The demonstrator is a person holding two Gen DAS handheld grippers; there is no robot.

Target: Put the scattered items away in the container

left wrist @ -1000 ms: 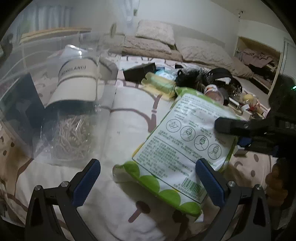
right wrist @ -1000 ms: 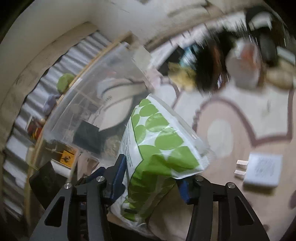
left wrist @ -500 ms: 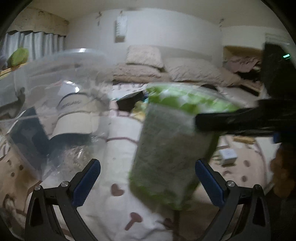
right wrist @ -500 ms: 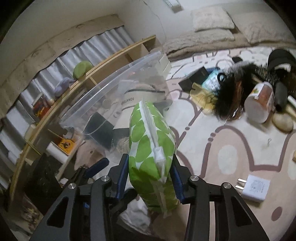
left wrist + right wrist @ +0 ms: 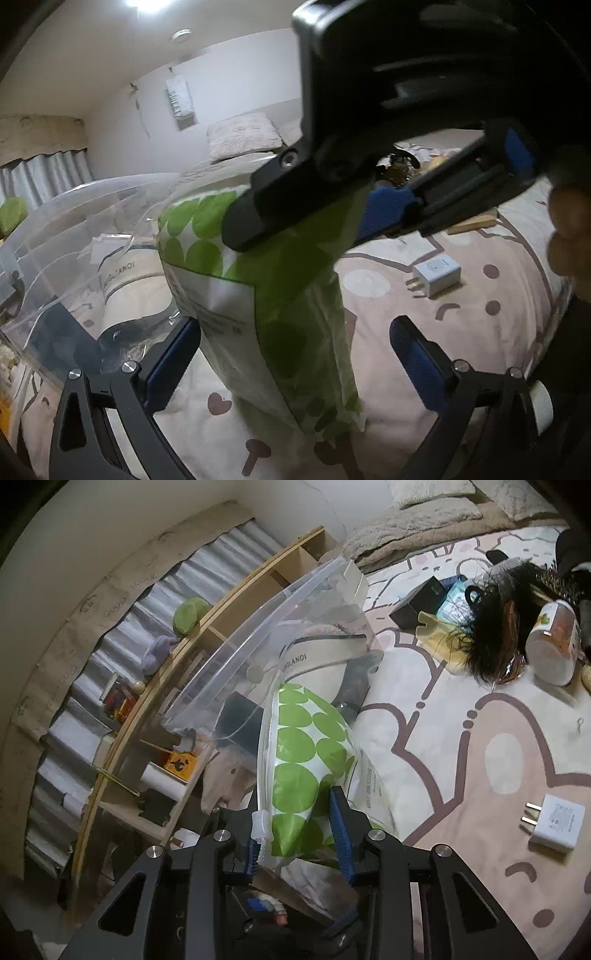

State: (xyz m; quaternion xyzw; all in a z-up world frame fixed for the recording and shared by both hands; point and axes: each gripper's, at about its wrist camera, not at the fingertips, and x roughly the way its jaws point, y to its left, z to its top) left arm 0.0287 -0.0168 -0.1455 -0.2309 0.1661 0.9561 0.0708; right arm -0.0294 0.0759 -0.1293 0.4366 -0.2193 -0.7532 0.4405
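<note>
A white pouch with green dots (image 5: 303, 753) hangs upright, and my right gripper (image 5: 297, 834) is shut on its lower end, its jaws still closing on it. In the left wrist view the same pouch (image 5: 288, 295) stands above the bedspread, with the right gripper (image 5: 295, 218) clamped on its top. My left gripper (image 5: 295, 362) is open, its blue pads either side of the pouch's lower half and not pressing on it. The clear plastic container (image 5: 74, 236) sits just left of the pouch. That container (image 5: 266, 627) holds a beige lettered item and a dark item.
A white plug adapter (image 5: 554, 825) lies on the patterned bedspread (image 5: 480, 709) to the right. Further back lie a black hair piece (image 5: 491, 627), a printed cup (image 5: 550, 642) and a black box (image 5: 421, 602). A wooden shelf (image 5: 147, 738) runs behind the container. A hand (image 5: 569, 229) holds the right gripper.
The pouch lay flat on the bedspread; now it is lifted, stood upright and nearer the container. The right jaws have narrowed on it. The left gripper moved closer and rolled.
</note>
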